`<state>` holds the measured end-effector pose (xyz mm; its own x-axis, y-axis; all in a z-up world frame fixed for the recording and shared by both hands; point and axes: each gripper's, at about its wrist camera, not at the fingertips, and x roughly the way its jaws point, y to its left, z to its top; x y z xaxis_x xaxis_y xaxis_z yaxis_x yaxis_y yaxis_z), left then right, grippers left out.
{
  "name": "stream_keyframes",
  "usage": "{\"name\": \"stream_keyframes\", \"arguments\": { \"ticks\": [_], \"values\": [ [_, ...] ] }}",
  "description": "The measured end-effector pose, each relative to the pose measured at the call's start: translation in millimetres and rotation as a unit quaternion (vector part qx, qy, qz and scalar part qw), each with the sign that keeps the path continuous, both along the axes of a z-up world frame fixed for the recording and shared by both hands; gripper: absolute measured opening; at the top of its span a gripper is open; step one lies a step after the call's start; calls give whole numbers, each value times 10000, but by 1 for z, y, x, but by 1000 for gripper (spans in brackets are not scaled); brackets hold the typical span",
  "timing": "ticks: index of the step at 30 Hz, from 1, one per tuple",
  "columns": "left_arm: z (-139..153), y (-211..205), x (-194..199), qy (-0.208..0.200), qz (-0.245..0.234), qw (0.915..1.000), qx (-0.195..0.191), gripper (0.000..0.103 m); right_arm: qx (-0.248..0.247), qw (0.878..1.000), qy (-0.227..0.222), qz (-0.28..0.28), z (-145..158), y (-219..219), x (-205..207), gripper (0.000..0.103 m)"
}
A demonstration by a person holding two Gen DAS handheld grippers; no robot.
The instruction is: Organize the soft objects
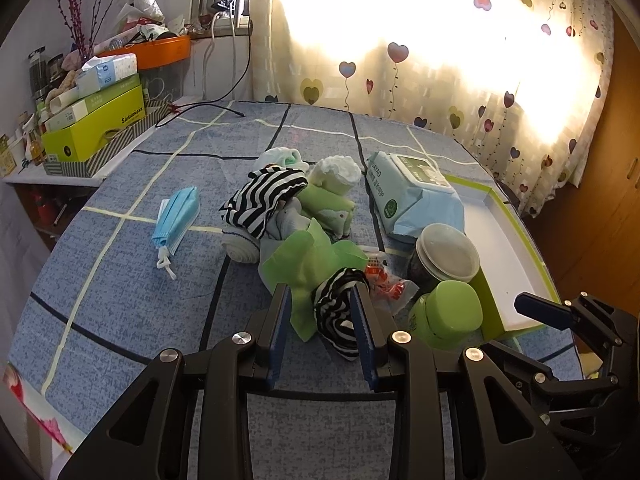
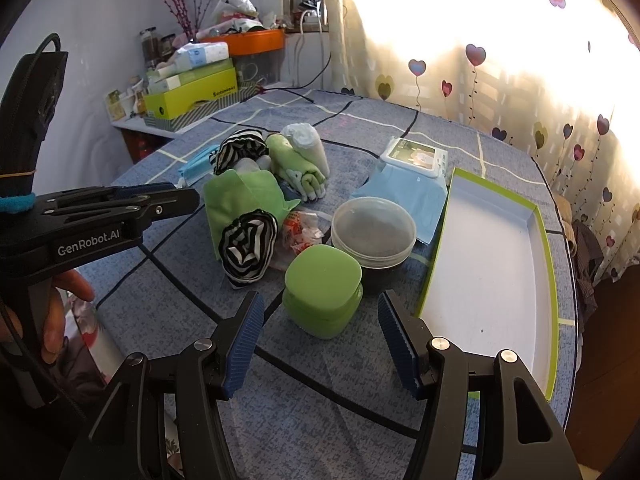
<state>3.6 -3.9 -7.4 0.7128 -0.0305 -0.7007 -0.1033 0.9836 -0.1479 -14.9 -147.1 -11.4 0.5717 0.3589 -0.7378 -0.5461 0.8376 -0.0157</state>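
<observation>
A pile of soft things lies mid-bed: a striped black-and-white roll (image 1: pixel 338 320) (image 2: pixel 248 246) on a green cloth (image 1: pixel 308 264) (image 2: pixel 240 196), a second striped cloth (image 1: pixel 268 196), green towels (image 1: pixel 328 200) and a white roll (image 1: pixel 338 172). A blue face mask (image 1: pixel 174 216) lies apart to the left. My left gripper (image 1: pixel 320 300) (image 2: pixel 194 200) hovers open at the green cloth's near edge, gripping nothing. My right gripper (image 2: pixel 320 298) stands wide open just short of a green jar (image 2: pixel 322 288). An open green box with a white inside (image 2: pixel 492 264) lies on the right.
A clear-lidded jar (image 2: pixel 374 230), a wet-wipes pack (image 2: pixel 408 176) and a snack wrapper (image 2: pixel 300 232) sit among the soft things. A cluttered shelf with green boxes (image 1: pixel 92 120) stands back left. A heart-print curtain (image 1: pixel 440 60) hangs behind. A hand (image 2: pixel 60 308) holds the left gripper.
</observation>
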Motion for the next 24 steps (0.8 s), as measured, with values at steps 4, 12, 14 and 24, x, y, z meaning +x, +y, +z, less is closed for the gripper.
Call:
{"name": "stream_keyframes", "arguments": {
  "ticks": [4,12,14,24],
  "values": [
    [-2,0,0,19,-22,10000,-42,32,-1,10000,7,3,1,0,1,59],
    [-3,4,-1,20,26,10000,-91,32,5,10000,-18,20,2,1,1,59],
    [-3,5,-1,23,23,9999,-115,32,22,10000,-29,66,5,4,1,59],
    [-4,7,0,26,135,9999,-55,32,105,9998,-27,160,6,8,5,59]
  ]
}}
